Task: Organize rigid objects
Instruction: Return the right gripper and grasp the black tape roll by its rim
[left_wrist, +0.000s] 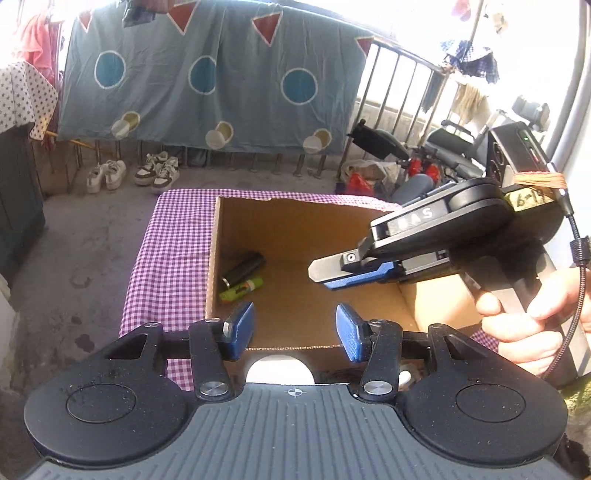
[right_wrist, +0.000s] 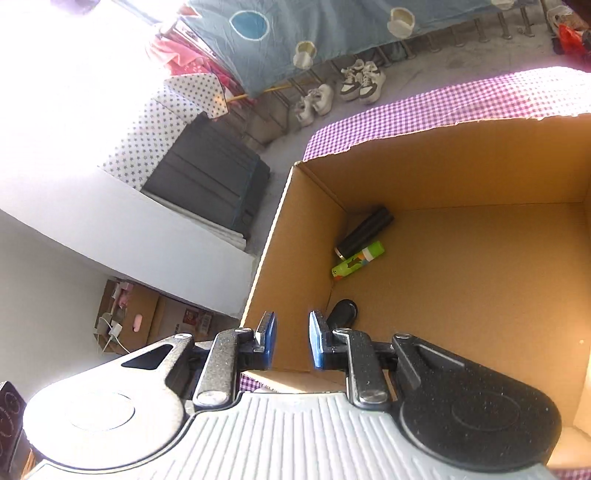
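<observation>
An open cardboard box stands on a purple checked tablecloth. Inside, at its left wall, lie a black cylinder and a green tube. In the right wrist view the box holds the black cylinder, the green tube and a black oval object near the corner. My left gripper is open and empty at the box's near edge. My right gripper is open and empty above the box's near-left corner; it also shows in the left wrist view, over the box.
The table stands on a concrete balcony floor. Two pairs of shoes sit by a railing hung with a blue patterned sheet. A dark cabinet is at the left. A wheelchair stands at the back right.
</observation>
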